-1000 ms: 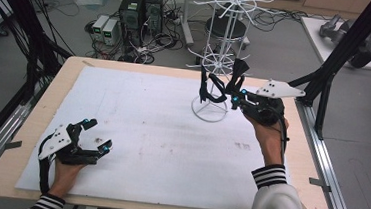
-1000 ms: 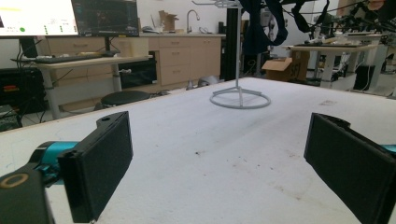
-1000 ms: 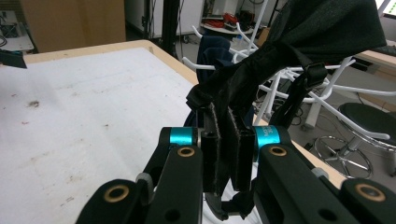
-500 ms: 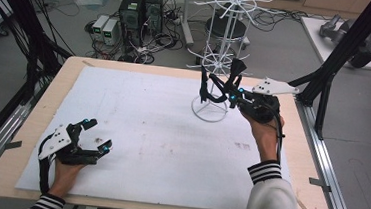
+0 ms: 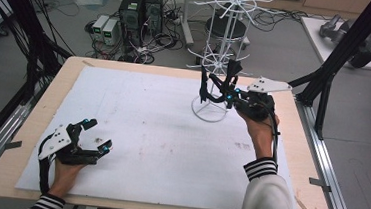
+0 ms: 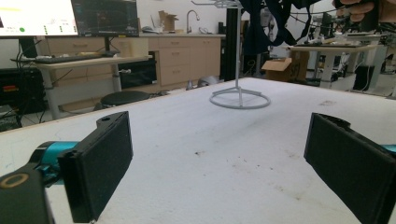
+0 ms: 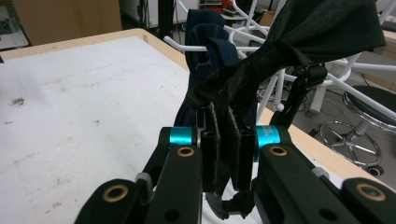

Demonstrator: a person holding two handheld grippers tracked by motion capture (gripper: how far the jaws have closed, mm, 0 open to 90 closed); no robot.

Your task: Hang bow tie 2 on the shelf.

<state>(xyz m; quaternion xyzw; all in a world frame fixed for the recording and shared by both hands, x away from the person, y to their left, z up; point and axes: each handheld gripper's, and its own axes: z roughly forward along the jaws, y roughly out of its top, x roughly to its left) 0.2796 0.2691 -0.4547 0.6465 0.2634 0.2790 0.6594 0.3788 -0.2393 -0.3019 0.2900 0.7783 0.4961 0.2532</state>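
Right gripper view showed the right gripper (image 7: pixel 224 149) with jaws pinched nearly shut on a bunched strip of black cloth (image 7: pixel 299 42), raised beside the white wire rack (image 7: pixel 327 65); a second dark navy cloth (image 7: pixel 205 42) already hung on one of the rack's arms. In the high view the rack (image 5: pixel 217 52) stood at the far side of the tabletop (image 5: pixel 137 116), right gripper (image 5: pixel 220 87) at it. Left gripper (image 5: pixel 93 135) rested on the near left tabletop, jaws wide apart, nothing between them. Step looked like hanging the black cloth on a rack arm. Next move likely needed the cloth lifted over a free prong, draped, then let go.
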